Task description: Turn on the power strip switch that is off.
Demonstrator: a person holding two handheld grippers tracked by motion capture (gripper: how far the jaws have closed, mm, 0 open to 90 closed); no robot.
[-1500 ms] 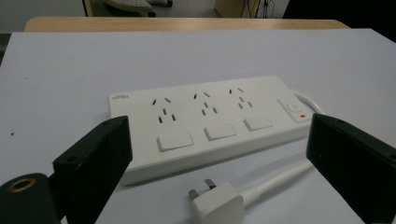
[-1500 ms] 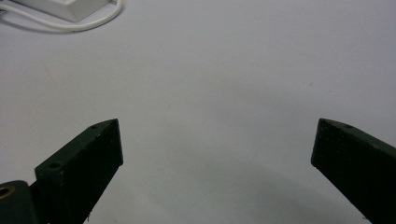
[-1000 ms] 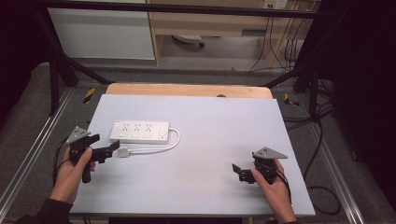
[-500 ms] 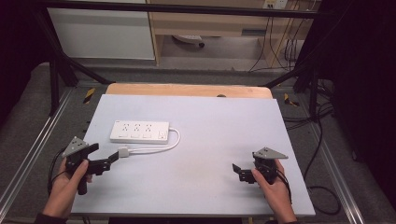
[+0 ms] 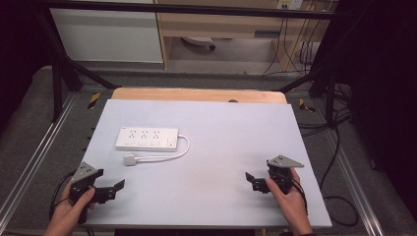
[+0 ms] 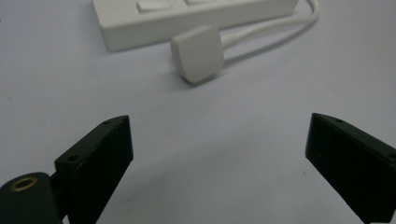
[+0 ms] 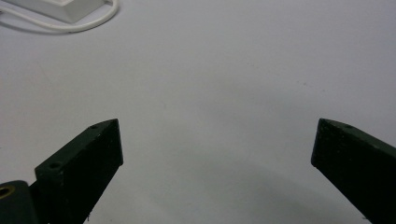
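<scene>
Left gripper [image 5: 116, 189] at the near left corner of the table [image 5: 221, 128], held in a hand [image 5: 69, 216] entering from the bottom edge; jaws spread wide and empty, pointing toward the table's middle. Grey three-cornered plate on top, cable trailing off toward the table's near left edge. In the left gripper view, same two black jaws far apart over bare tabletop [image 6: 224, 140], nothing between them.

Plug [image 5: 130, 160], white and squarish, lying flat on the table just ahead of the left gripper, apart from it. In the left gripper view, plug [image 6: 198, 53] seen beyond the gap of the jaws, tilted, just beside the long side of the power strip [image 6: 187, 16]; whether touching it, cannot tell.

Power strip [image 5: 147, 138], white, lying flat on the left half of the table, long side running left to right, sockets facing up. Cord [image 5: 183, 147], white, leaving the strip's right end, curving round in a loop and running back left to the plug.

Table centre bare, pale grey-blue top over a wooden board visible at the far edge.

Right gripper [image 5: 252, 181] near the right front of the table, held in a hand [image 5: 287, 196], well apart from the strip; jaws wide open and empty, pointing left. In the right gripper view, both jaws spread over bare tabletop [image 7: 224, 116], a corner of the strip and a bend of cord [image 7: 93, 23] at top left.
</scene>
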